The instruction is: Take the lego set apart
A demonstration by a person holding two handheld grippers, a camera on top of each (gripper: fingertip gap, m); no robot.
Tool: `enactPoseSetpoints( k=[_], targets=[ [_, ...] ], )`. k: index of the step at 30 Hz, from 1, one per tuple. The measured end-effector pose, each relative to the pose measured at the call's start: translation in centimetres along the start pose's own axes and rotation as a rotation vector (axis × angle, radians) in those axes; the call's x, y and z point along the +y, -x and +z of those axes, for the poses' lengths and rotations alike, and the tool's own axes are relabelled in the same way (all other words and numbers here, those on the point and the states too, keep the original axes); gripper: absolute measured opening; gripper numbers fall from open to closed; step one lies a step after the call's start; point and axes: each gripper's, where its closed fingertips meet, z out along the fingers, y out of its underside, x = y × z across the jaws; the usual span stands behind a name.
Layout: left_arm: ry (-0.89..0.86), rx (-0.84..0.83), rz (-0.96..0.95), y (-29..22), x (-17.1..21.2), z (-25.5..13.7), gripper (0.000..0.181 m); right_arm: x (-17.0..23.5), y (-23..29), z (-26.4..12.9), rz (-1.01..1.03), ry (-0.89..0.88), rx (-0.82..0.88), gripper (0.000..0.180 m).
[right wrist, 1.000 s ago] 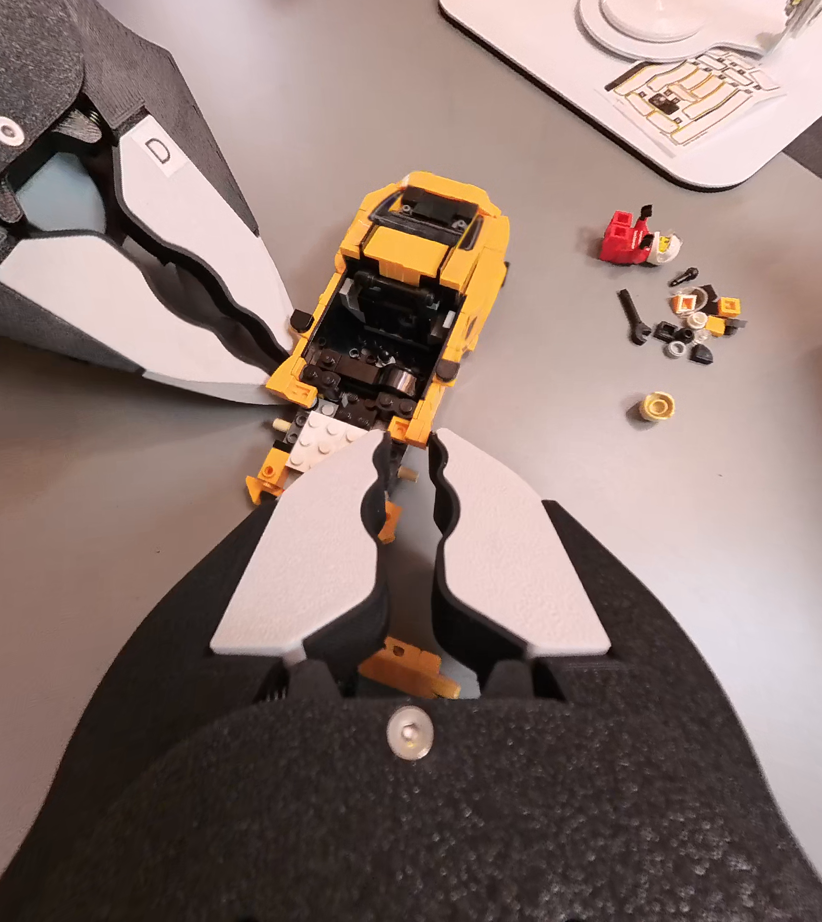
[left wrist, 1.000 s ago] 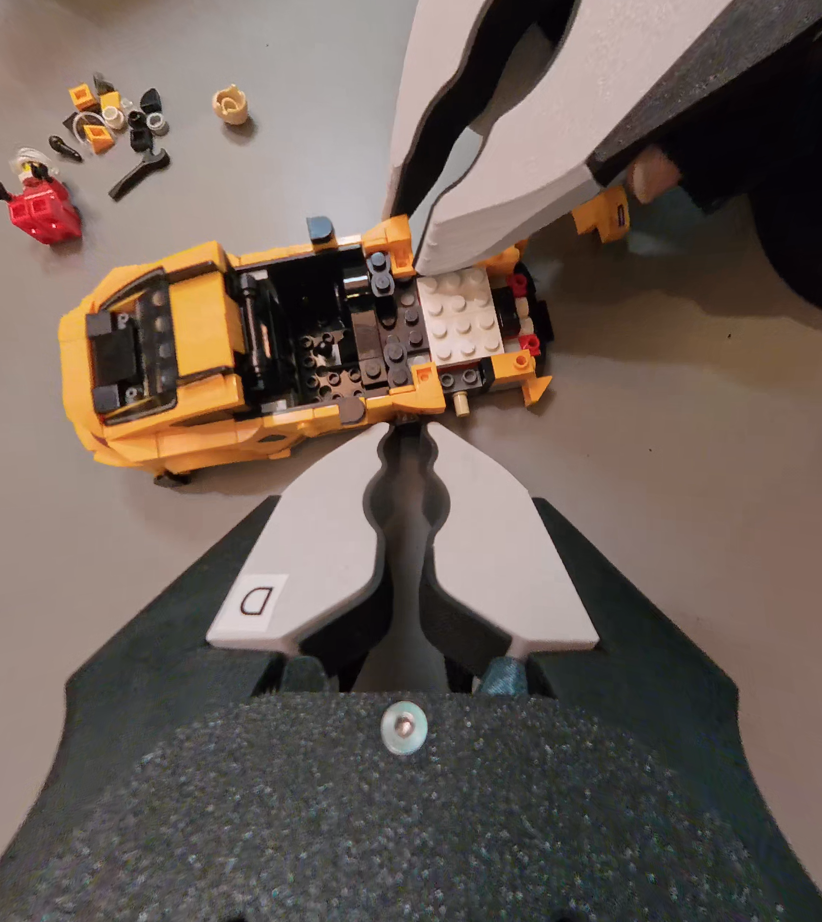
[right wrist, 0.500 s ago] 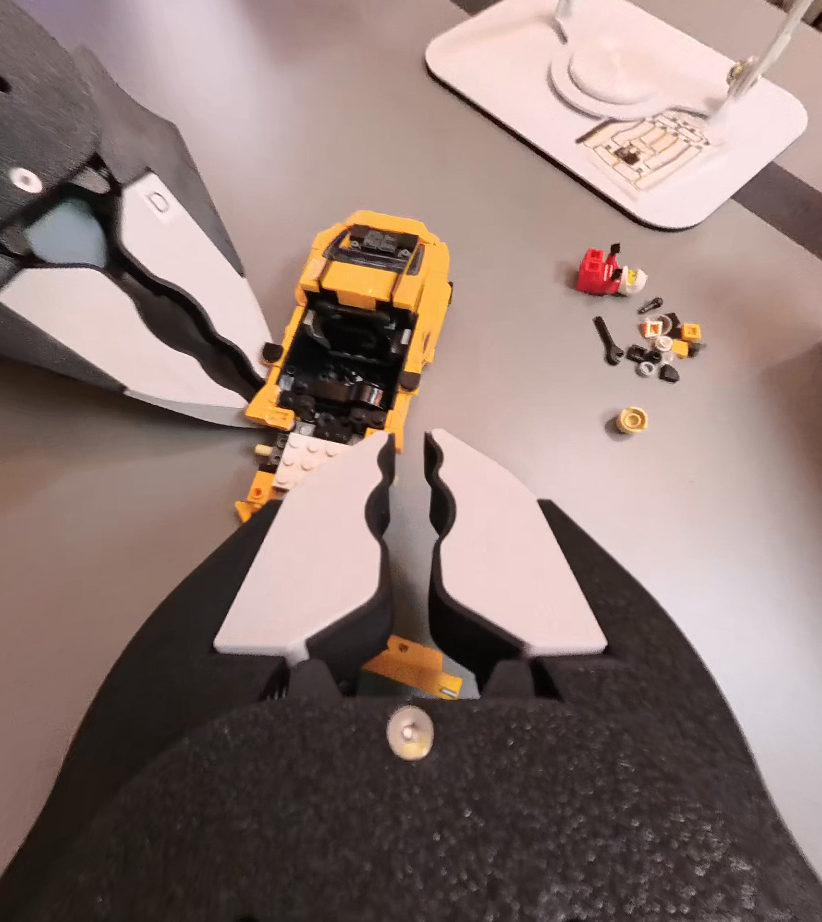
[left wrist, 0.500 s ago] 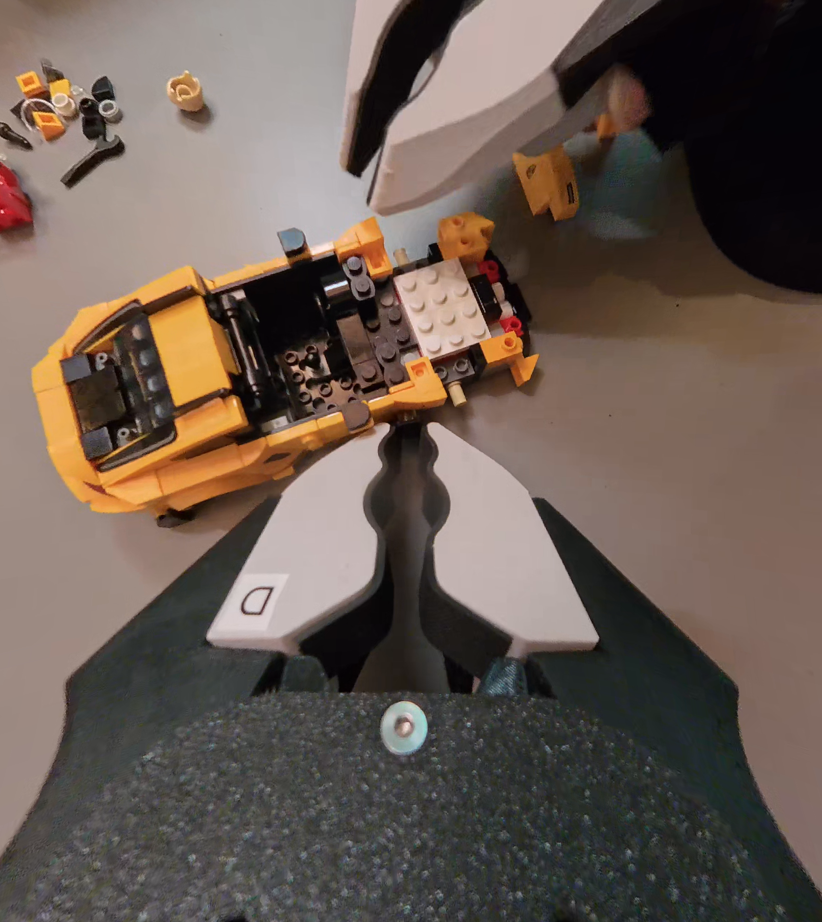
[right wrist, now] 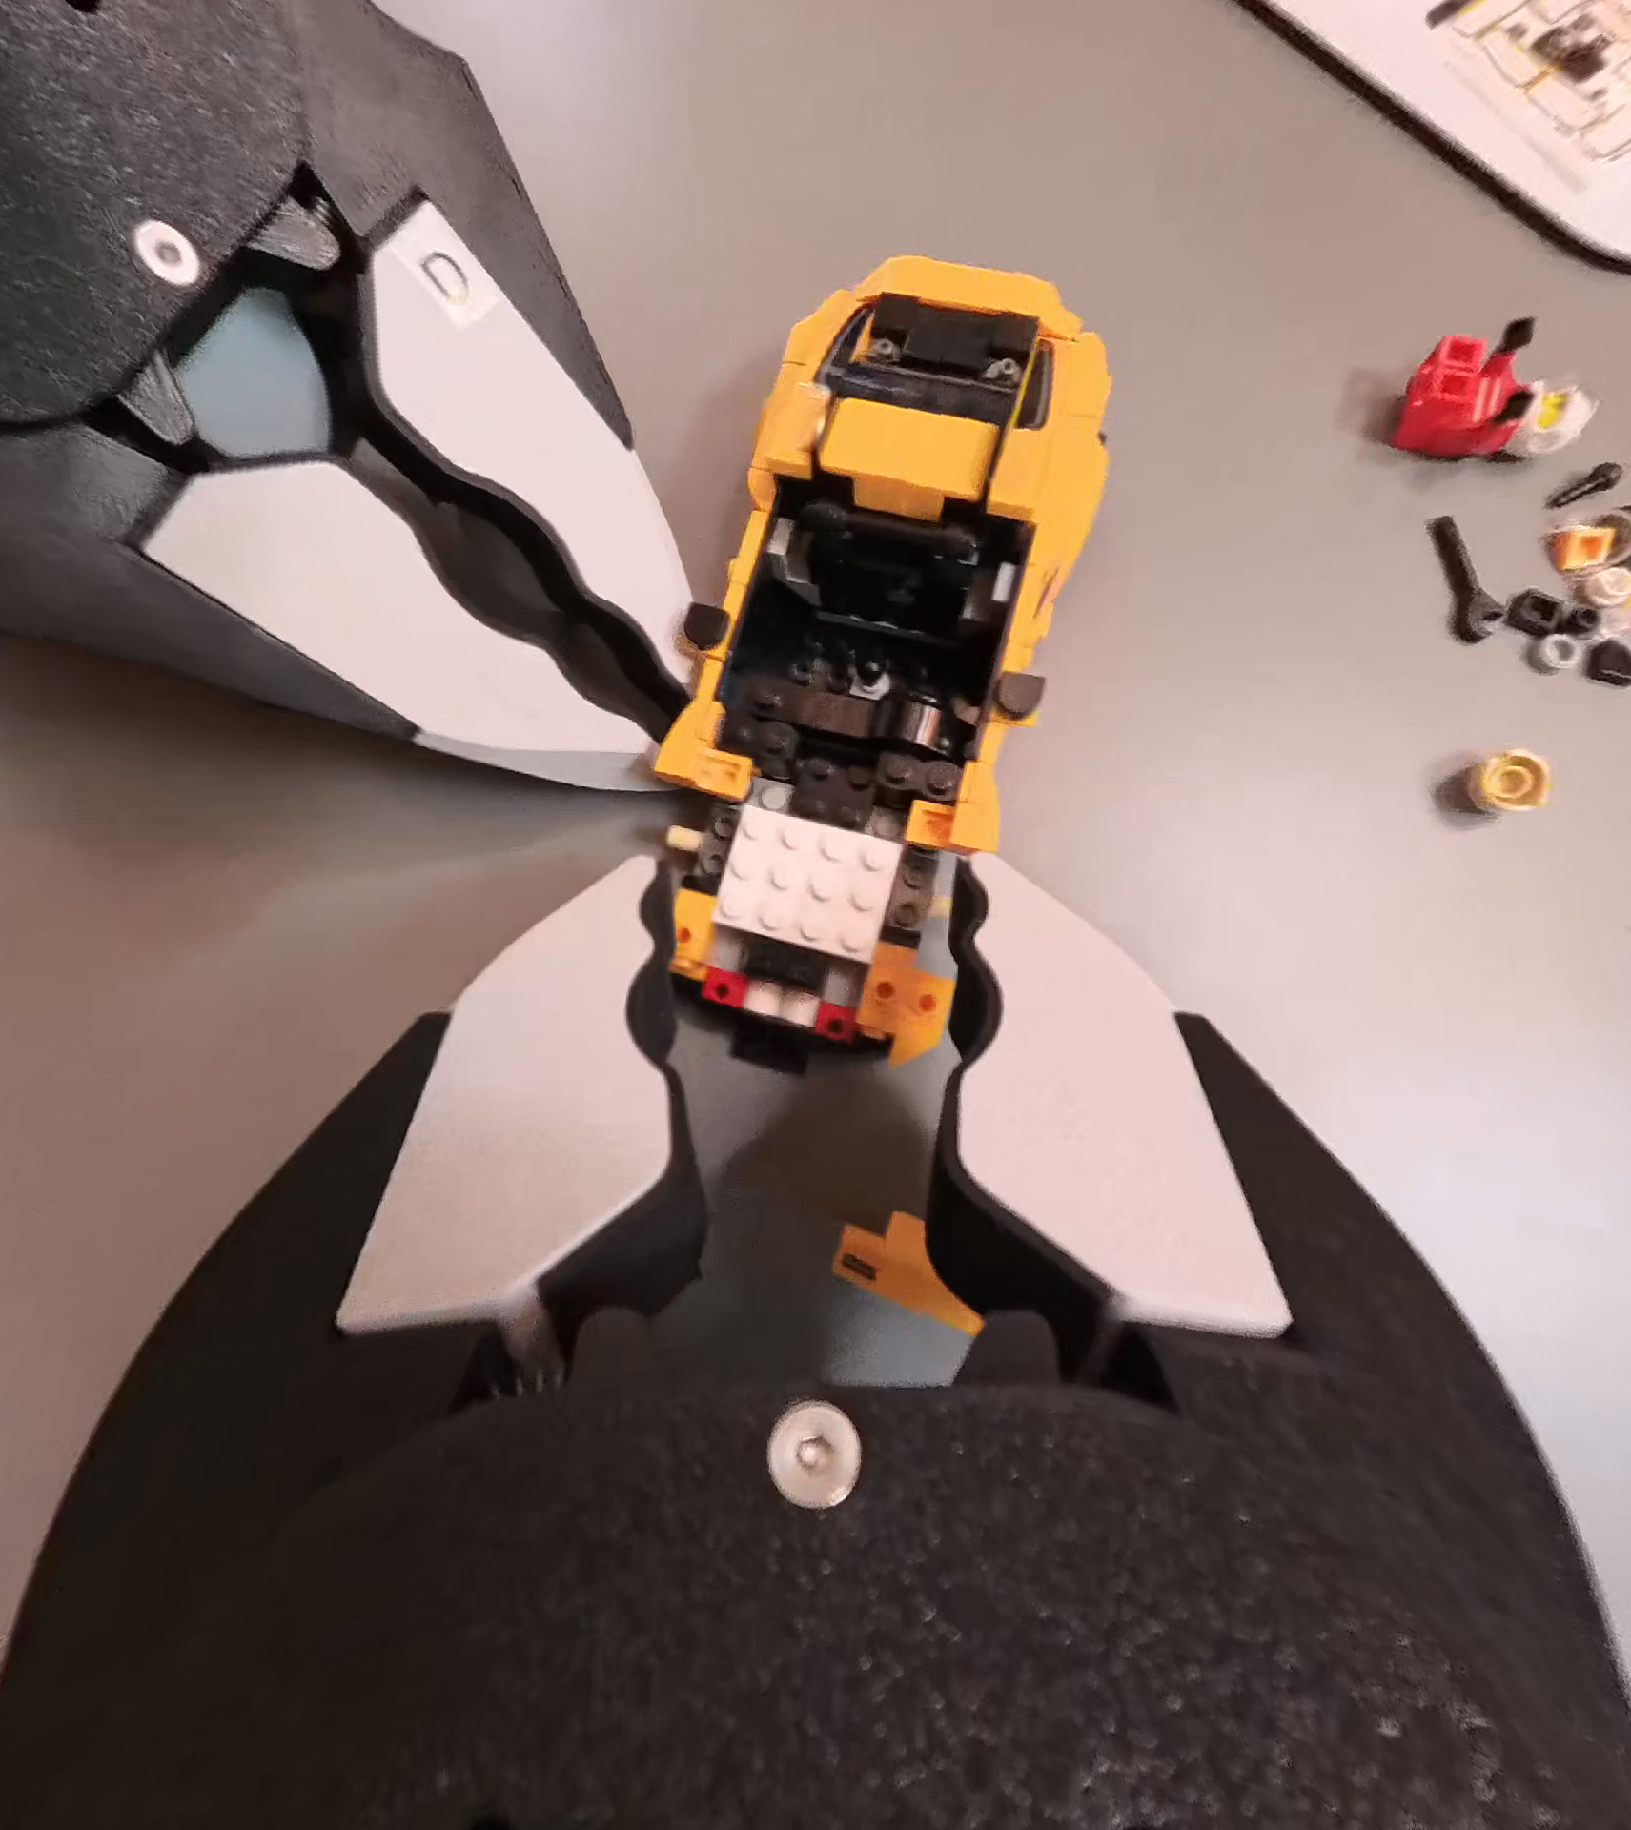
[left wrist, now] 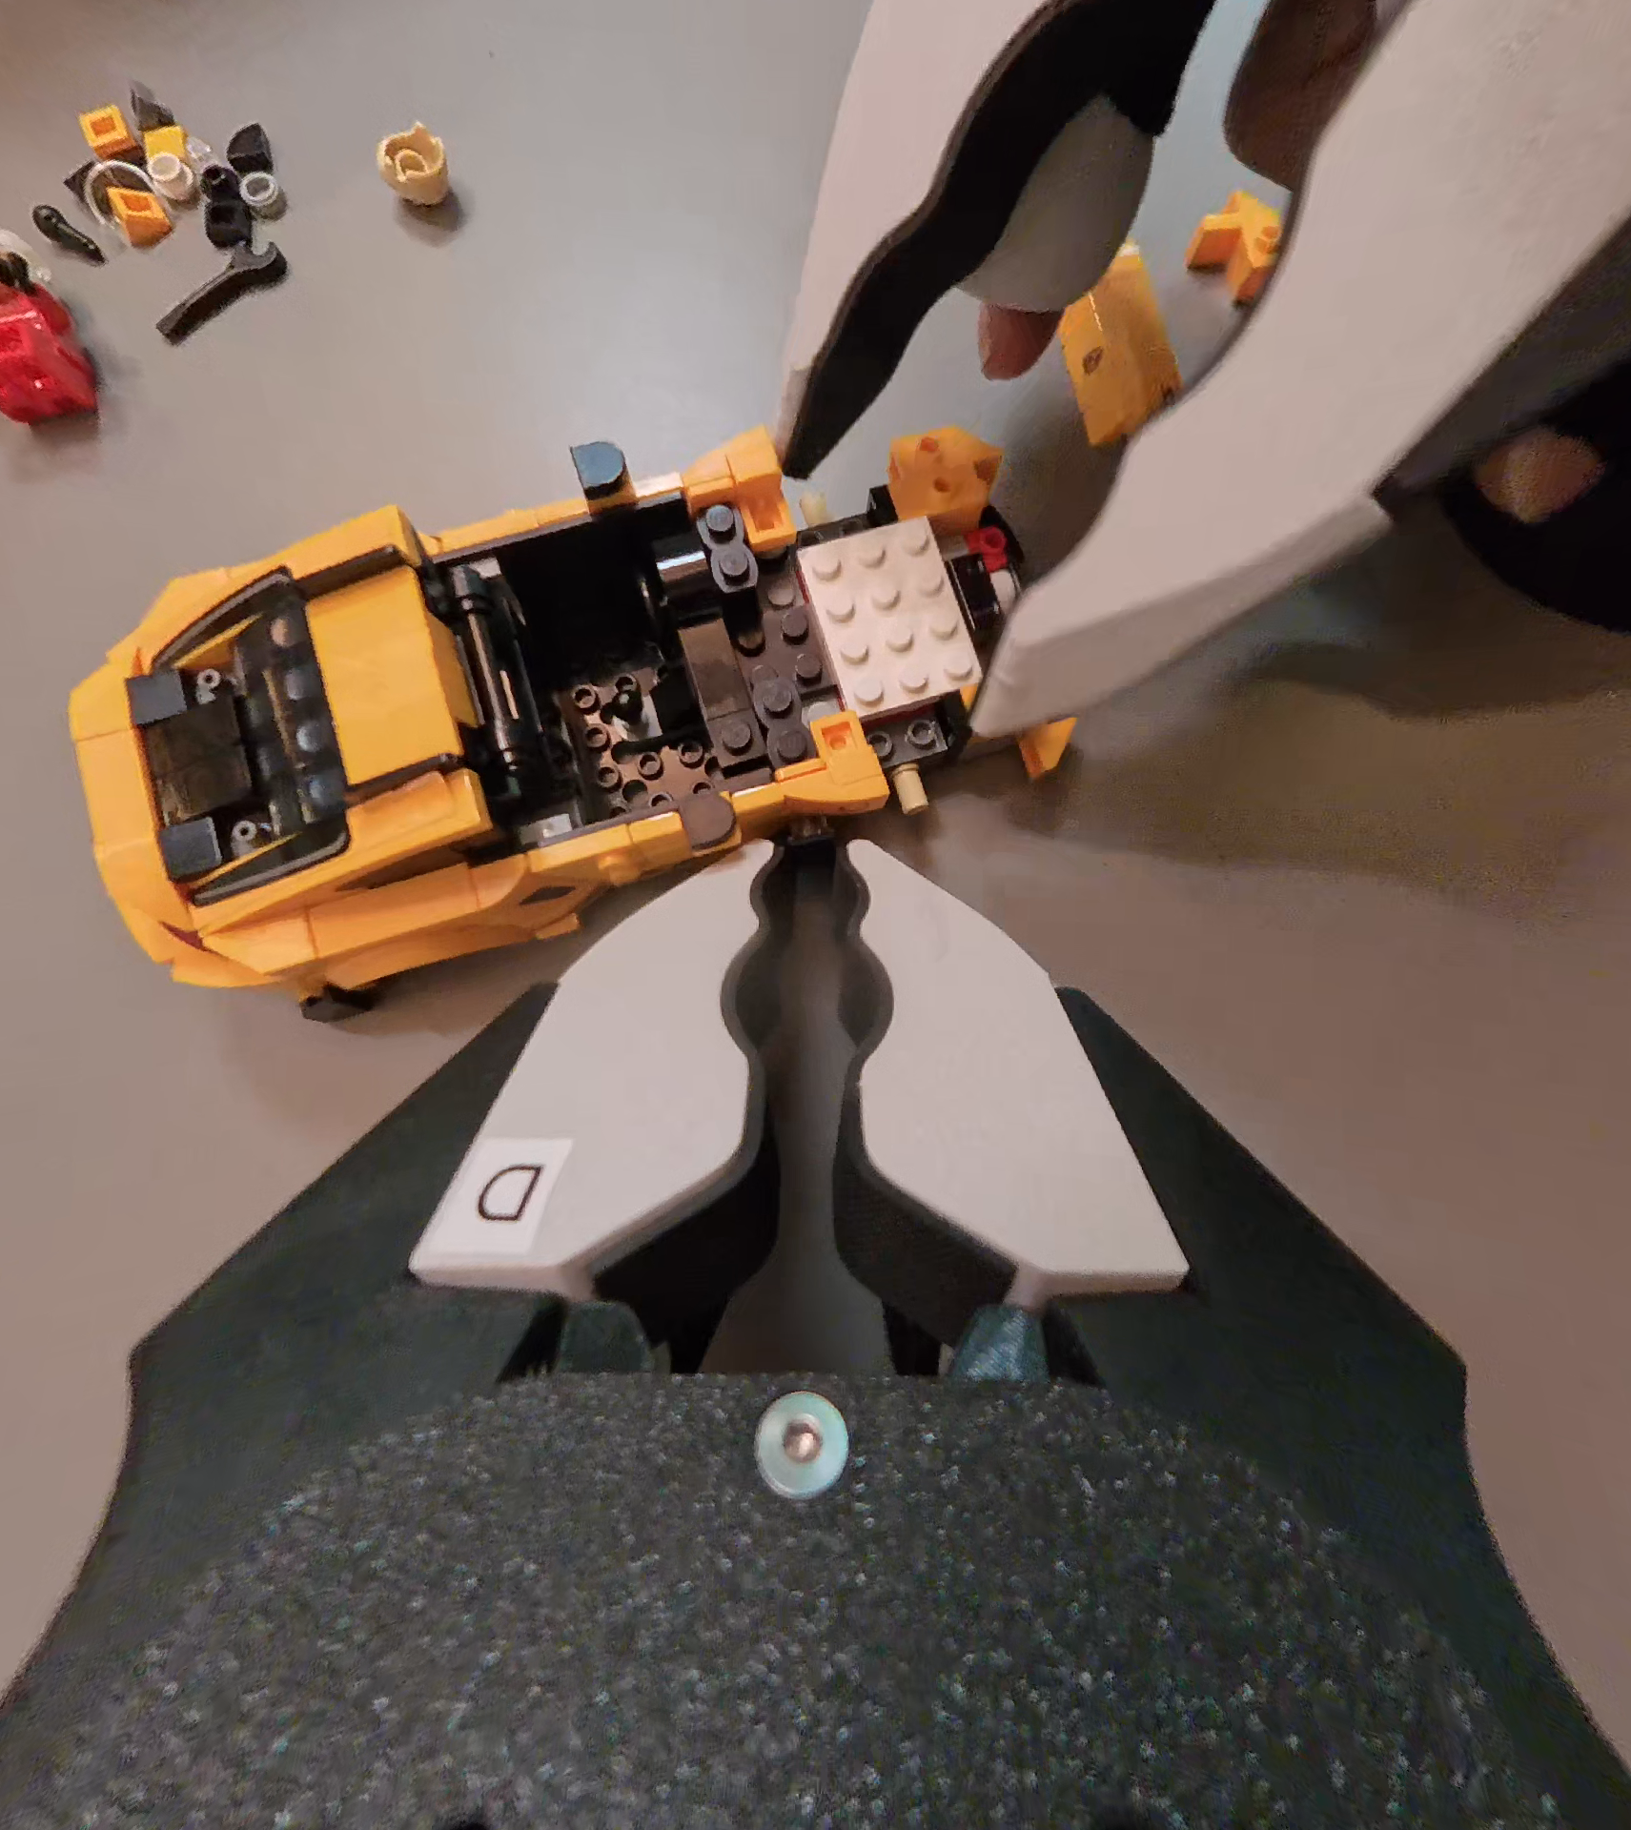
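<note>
One yellow lego car on the table, its rear between the right jaws, its side at the tips of the left jaws. Two grippers on it: left gripper, right gripper. One red minifigure well off from both. One tan round piece alone. One black wrench. Two loose yellow chunks behind the right jaws. One heap of small bits, too jumbled to count.

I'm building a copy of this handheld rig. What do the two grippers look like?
Both match: the left gripper and right gripper each have a black, grainy-textured body with a silver screw in the middle, and two flat, light grey fingers tapering forward with wavy black inner edges. One left finger carries a small white sticker.
</note>
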Motion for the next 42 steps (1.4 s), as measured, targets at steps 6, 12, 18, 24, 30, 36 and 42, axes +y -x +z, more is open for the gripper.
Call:
enactPoseSetpoints(
  k=[6, 12, 18, 24, 30, 36, 42],
  targets=[
    [0.009, -0.006, -0.013, 0.0, 0.0, 0.1, 0.008, 0.4, 0.1, 0.9, 0.043, 0.051, 0.032, 0.05],
    [0.038, 0.007, -0.026, -0.2, 0.4, -0.2, 0.008, 0.4, -0.5, 1.0, 0.083, 0.034, 0.053, 0.05],
    [-0.009, 0.055, -0.082, -0.5, 1.1, -1.2, 0.007, 0.5, -1.1, 0.9, 0.093, 0.016, 0.066, 0.05],
    [-0.243, 0.267, -0.215, -0.6, -0.4, -4.9, 0.007, 0.1, -0.7, 0.3, 0.1, -0.023, 0.019, 0.051],
    [-0.479, 0.509, -0.26, -1.9, -3.0, -8.6, 0.007, -2.9, 1.1, -2.5, 0.017, -0.228, -0.117, 0.038],
    [-0.574, 0.616, -0.146, -4.4, -4.2, -10.3, 0.007, -5.9, 6.8, -5.4, 0.018, -0.444, -0.502, 0.027],
    [-0.555, 0.602, -0.072, -5.8, -4.4, -10.2, 0.007, -6.2, 9.5, -5.8, -0.053, -0.47, -0.583, 0.02]
  ],
)
